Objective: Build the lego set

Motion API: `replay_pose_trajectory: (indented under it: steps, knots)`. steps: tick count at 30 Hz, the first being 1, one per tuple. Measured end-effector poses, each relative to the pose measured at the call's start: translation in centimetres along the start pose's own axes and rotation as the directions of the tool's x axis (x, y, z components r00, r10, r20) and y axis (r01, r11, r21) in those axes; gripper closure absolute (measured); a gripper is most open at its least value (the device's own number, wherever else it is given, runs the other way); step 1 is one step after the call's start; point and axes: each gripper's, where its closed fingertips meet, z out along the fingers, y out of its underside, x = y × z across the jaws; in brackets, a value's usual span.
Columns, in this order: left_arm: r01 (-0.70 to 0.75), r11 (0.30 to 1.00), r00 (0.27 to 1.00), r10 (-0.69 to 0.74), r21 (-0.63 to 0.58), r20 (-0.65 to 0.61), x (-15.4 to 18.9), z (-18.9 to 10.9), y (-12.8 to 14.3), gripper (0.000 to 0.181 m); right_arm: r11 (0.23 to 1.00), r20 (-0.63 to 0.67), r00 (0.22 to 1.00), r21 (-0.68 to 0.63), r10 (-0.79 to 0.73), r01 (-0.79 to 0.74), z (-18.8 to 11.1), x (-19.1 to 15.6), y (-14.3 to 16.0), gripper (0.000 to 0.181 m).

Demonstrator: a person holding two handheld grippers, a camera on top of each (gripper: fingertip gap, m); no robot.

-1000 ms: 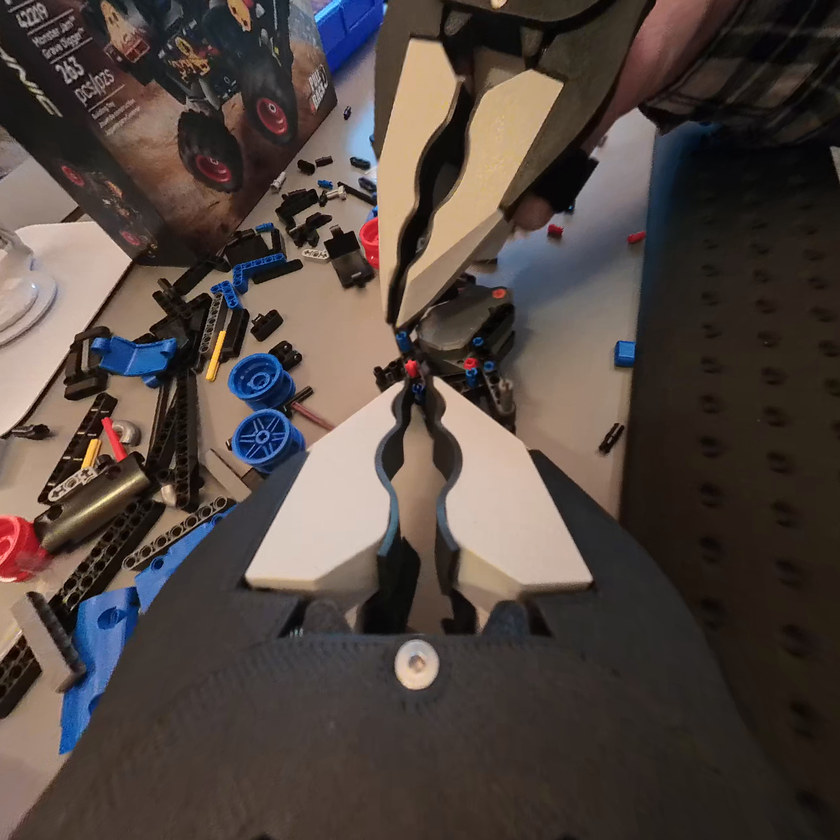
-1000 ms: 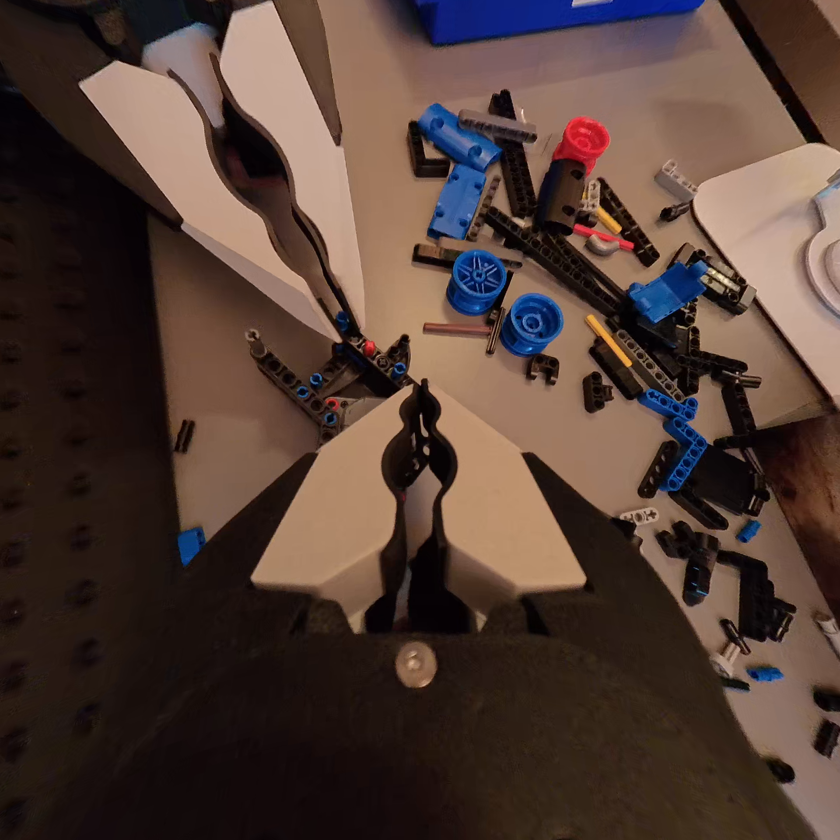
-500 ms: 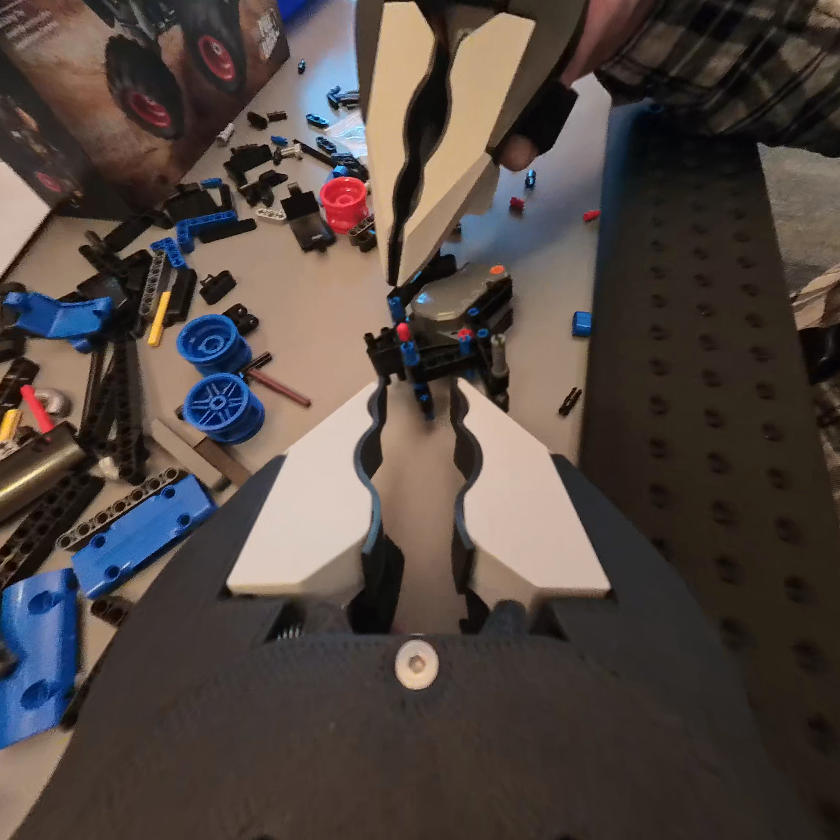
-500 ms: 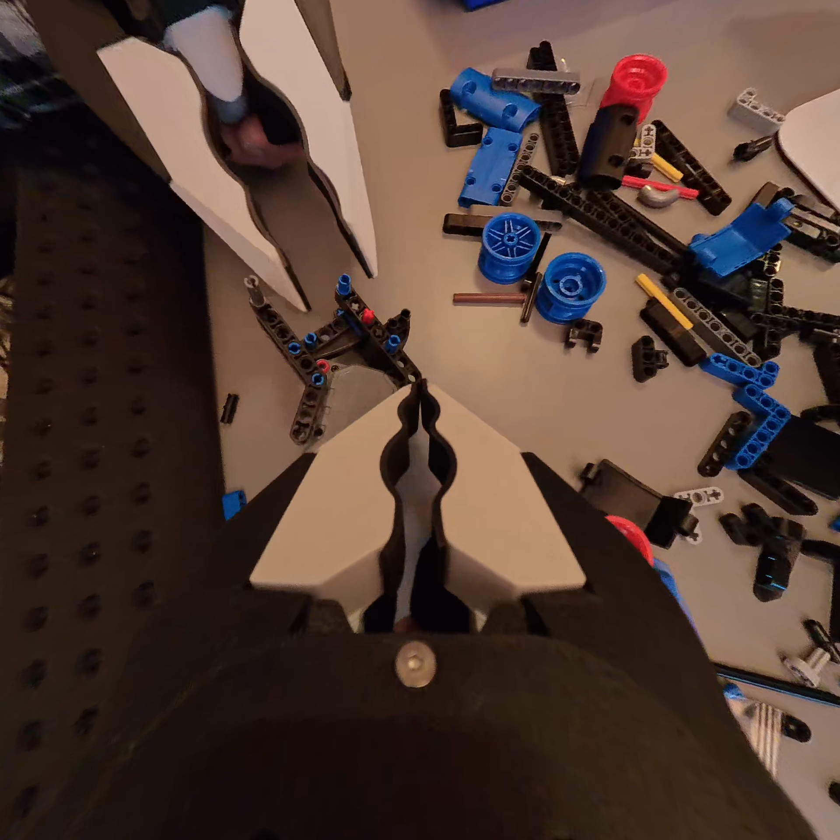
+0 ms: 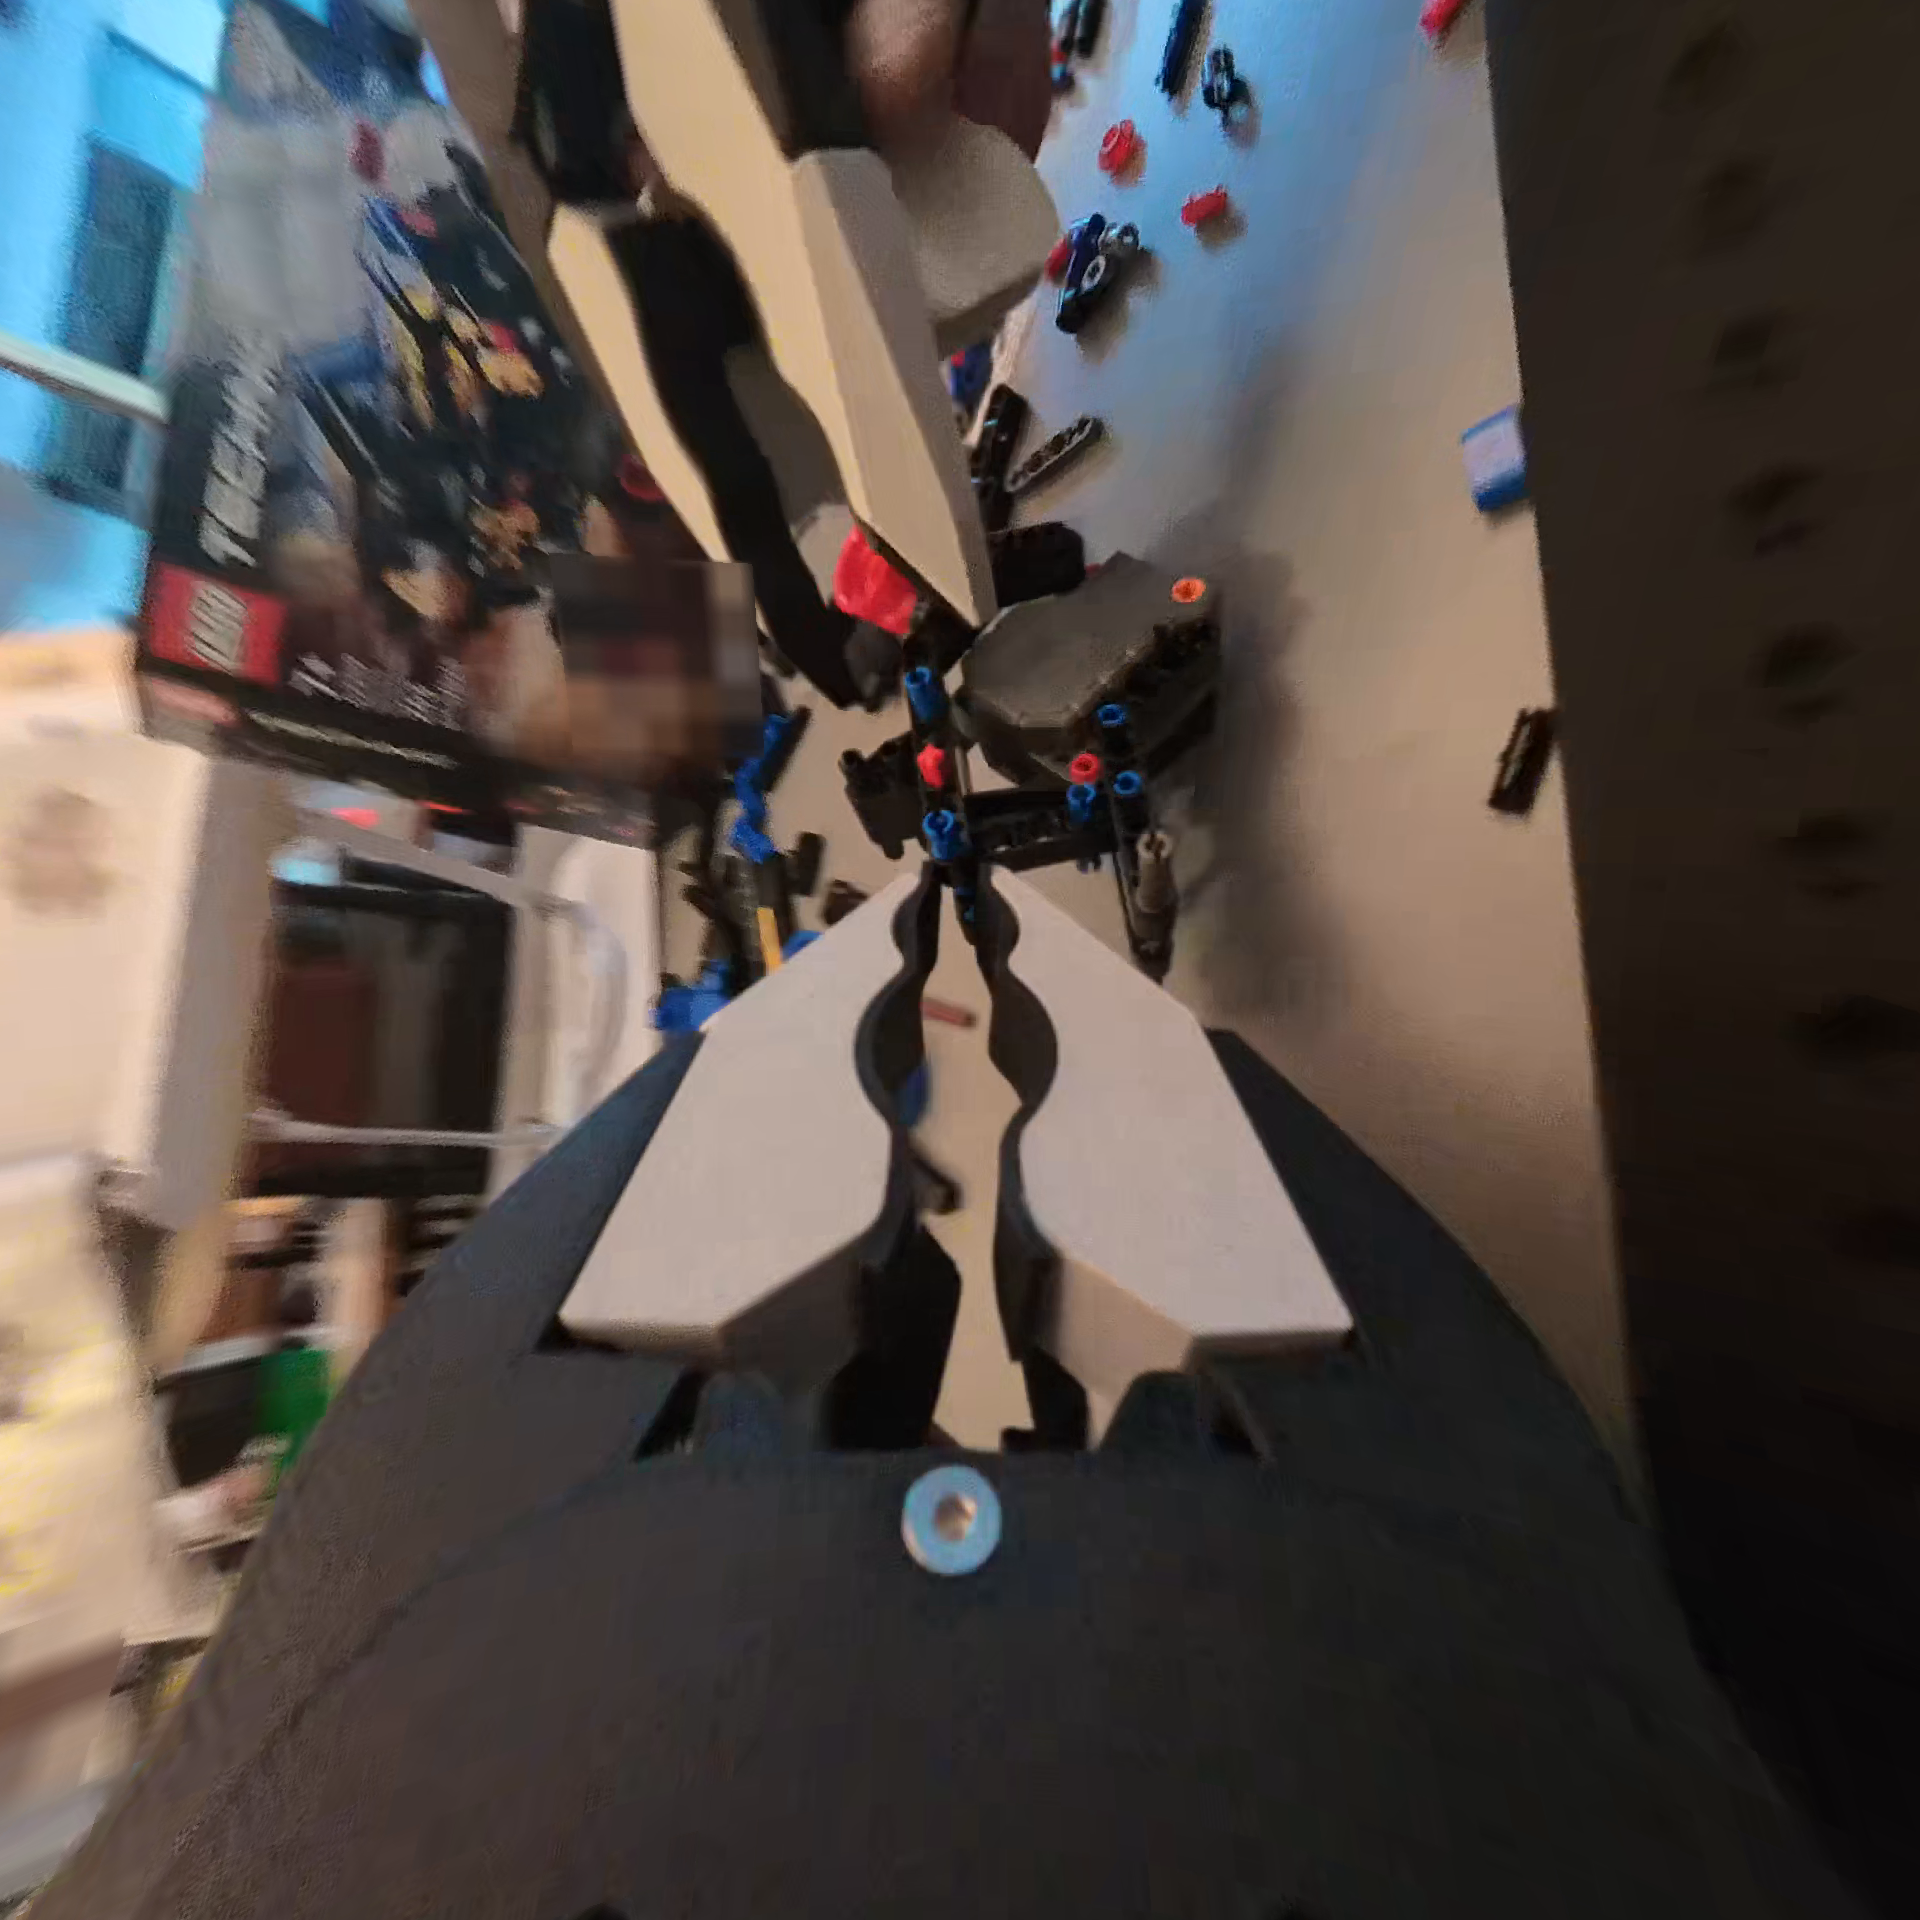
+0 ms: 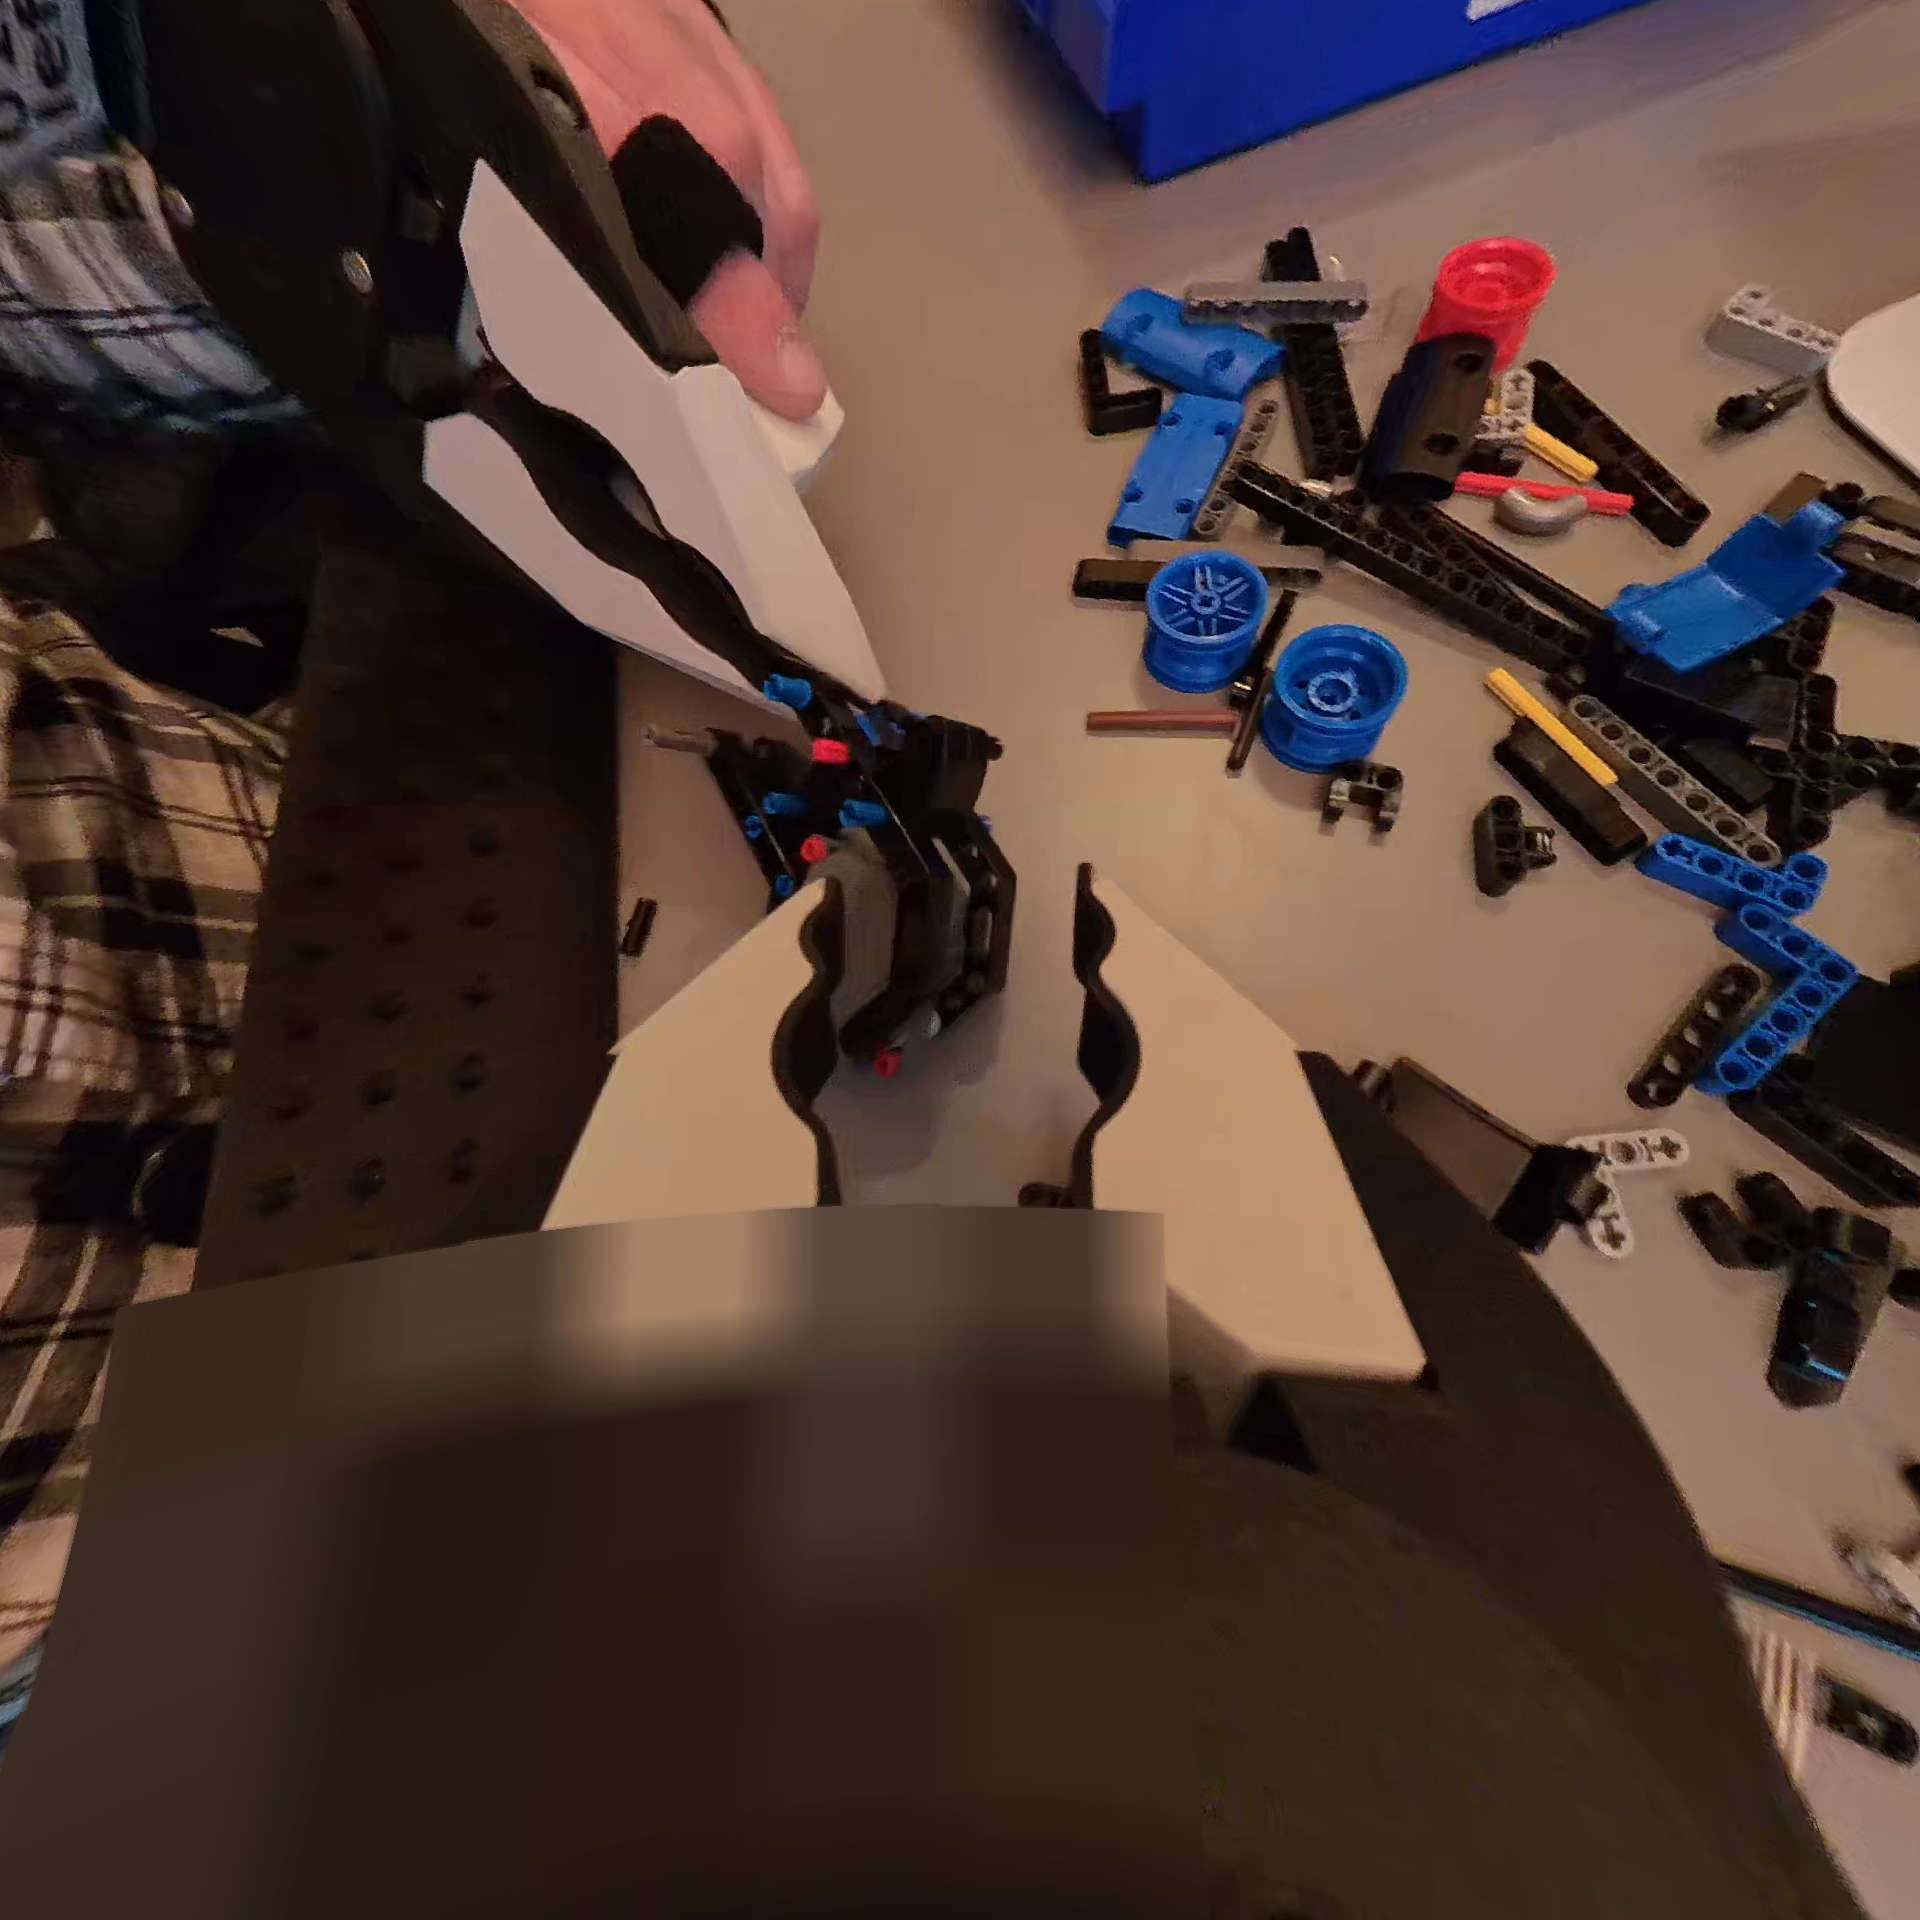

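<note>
The part-built Lego assembly (image 6: 914, 883), black beams with blue and red pins around a grey block, is tipped up on its side on the grey table (image 6: 1039, 416). It also shows in the left wrist view (image 5: 1081, 665). My left gripper (image 5: 951, 883) is shut on a black beam at the assembly's near end; in the right wrist view it (image 6: 842, 701) comes in from the upper left. My right gripper (image 6: 951, 888) is open with the assembly's grey end between its fingers, close to the left finger (image 6: 727, 1039). It holds nothing.
Loose pieces lie to the right: two blue wheels (image 6: 1205, 618), a red wheel (image 6: 1491, 286), blue panels (image 6: 1174, 468), black beams (image 6: 1455, 561). A blue bin (image 6: 1299, 73) stands behind. A black perforated mat (image 6: 416, 935) borders the table. The set's box (image 5: 364, 520) is blurred. The left gripper's tips are roughly 5 cm from the right gripper's. The red wheel (image 6: 1491, 286) is about 25 cm from both grippers' fingertips.
My left gripper has closed on the assembly's beam and rolled, tipping the assembly up. My right gripper has opened and now straddles the assembly's grey end.
</note>
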Motion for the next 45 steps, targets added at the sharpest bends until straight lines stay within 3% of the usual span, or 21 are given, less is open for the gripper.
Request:
replay_pose_trajectory:
  steps: [2,6,9,12,16,19,23,28,45]
  knots:
    - [-0.186,0.982,0.979,0.188,-0.031,0.08,-0.3,0.1,-0.4,0.178,0.999,0.037,0.999,-0.017,-0.028,0.029,0.3,-0.6,0.3,0.128]
    - [-0.34,0.94,0.925,0.342,-0.038,0.163,-0.5,0.2,-0.9,0.178,0.994,0.032,0.994,-0.031,-0.105,0.106,1.2,-0.7,0.8,0.14]
    - [-0.295,0.953,0.933,0.301,-0.06,0.198,-1.2,0.0,0.0,0.172,0.975,-0.067,0.973,0.005,-0.221,0.222,0.8,-0.2,0.1,0.148]
    - [-0.086,0.996,0.986,0.088,-0.02,0.144,-1.4,-0.5,1.2,0.145,0.933,-0.155,0.921,-0.017,-0.358,0.36,0.6,-0.2,0.1,0.149]
    - [0.215,0.973,0.975,-0.21,0.088,-0.068,-0.3,-1.0,0.8,0.132,0.886,-0.226,0.859,-0.043,-0.459,0.462,0.8,-0.3,0.1,0.149]
    - [0.3,0.948,0.948,-0.284,0.105,-0.145,0.0,-0.6,0.3,0.126,0.844,-0.25,0.809,-0.076,-0.531,0.531,1.1,-0.6,0.1,0.149]
    - [0.273,0.961,0.936,-0.255,0.043,-0.241,1.7,0.8,1.1,0.129,0.821,-0.25,0.786,-0.075,-0.565,0.566,1.3,-0.9,0.1,0.149]
    - [0.291,0.953,0.923,-0.257,0.081,-0.287,1.9,1.3,0.5,0.141,0.815,-0.251,0.78,-0.079,-0.574,0.574,1.3,-0.9,0.2,0.149]
    - [0.259,0.958,0.936,-0.217,0.126,-0.279,1.6,1.2,0.0,0.153,0.836,-0.234,0.805,-0.088,-0.545,0.541,1.5,-1.0,0.4,0.148]
